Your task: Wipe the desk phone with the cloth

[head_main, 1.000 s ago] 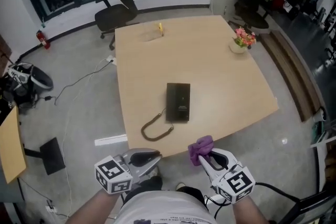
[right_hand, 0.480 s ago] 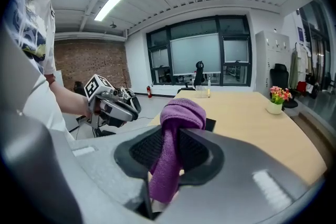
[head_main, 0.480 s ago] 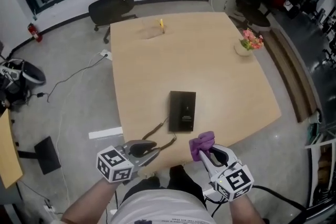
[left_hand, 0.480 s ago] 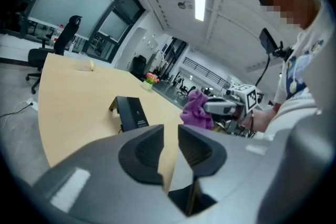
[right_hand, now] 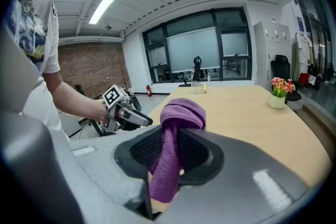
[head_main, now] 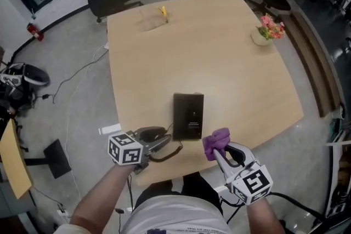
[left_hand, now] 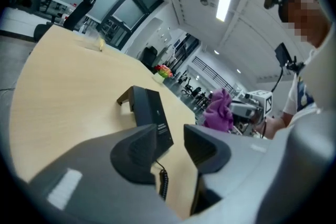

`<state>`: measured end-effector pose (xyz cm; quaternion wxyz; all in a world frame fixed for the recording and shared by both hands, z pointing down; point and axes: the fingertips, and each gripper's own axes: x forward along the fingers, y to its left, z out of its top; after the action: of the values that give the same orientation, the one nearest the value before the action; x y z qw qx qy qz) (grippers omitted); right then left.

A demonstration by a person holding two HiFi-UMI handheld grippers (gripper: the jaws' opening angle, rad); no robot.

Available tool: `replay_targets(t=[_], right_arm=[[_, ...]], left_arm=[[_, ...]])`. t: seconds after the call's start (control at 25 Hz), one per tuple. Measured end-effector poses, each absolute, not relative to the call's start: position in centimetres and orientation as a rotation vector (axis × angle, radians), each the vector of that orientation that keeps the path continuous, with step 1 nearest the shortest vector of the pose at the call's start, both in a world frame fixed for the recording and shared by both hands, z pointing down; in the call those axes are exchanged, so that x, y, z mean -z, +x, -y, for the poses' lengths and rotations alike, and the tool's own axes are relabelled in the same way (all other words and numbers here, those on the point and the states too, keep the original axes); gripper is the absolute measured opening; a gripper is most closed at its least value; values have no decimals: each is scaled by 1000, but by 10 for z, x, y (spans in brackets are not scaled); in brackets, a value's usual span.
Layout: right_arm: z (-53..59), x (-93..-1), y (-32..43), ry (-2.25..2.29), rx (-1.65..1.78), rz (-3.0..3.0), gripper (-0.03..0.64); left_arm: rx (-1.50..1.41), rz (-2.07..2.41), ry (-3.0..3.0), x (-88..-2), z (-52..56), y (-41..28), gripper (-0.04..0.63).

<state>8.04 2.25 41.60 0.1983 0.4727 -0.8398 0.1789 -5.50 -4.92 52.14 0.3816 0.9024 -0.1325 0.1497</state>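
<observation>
Right gripper (right_hand: 170, 152) clamping cloth (right_hand: 181, 113), phone cord (head_main: 171, 154) partly hidden

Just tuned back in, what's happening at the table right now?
A person at the wooden table holds a gripper in each hand. The right gripper is shut on a purple cloth, held at the table's near edge just right of the black desk phone and not touching it. The left gripper is by the phone's coiled cord; its jaws have just been opening and grip nothing. Wiping has not begun.
</observation>
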Motion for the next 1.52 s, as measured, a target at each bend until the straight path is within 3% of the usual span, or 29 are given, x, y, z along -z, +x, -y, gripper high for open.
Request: replay_targets(t=[0.28,0.64,0.88,0.96,1.28,1.52], right_arm=[[-25,-425,105,1327,-564,2314,92],[-31,-429,128,1335,-617,2279,92],[-29,-431,139,1314,-631,2270,92],[-28,-431,142,1314,-638,2269,92],[-25,-436,142,1287,-648,2282,92],[-22,-433,140,1283,-638,2300,92]], left_arm=[[-385,299,2177,-564,99,-28,250],[-218,108,1970,-581,114,3,281],[-192,-4,1881,-576,115,17,276],[-203,-12,1864,-577,114,18,224],[-417,1,1896,-592,106,28,209],[-404,3,1950,-587,94,32,190]])
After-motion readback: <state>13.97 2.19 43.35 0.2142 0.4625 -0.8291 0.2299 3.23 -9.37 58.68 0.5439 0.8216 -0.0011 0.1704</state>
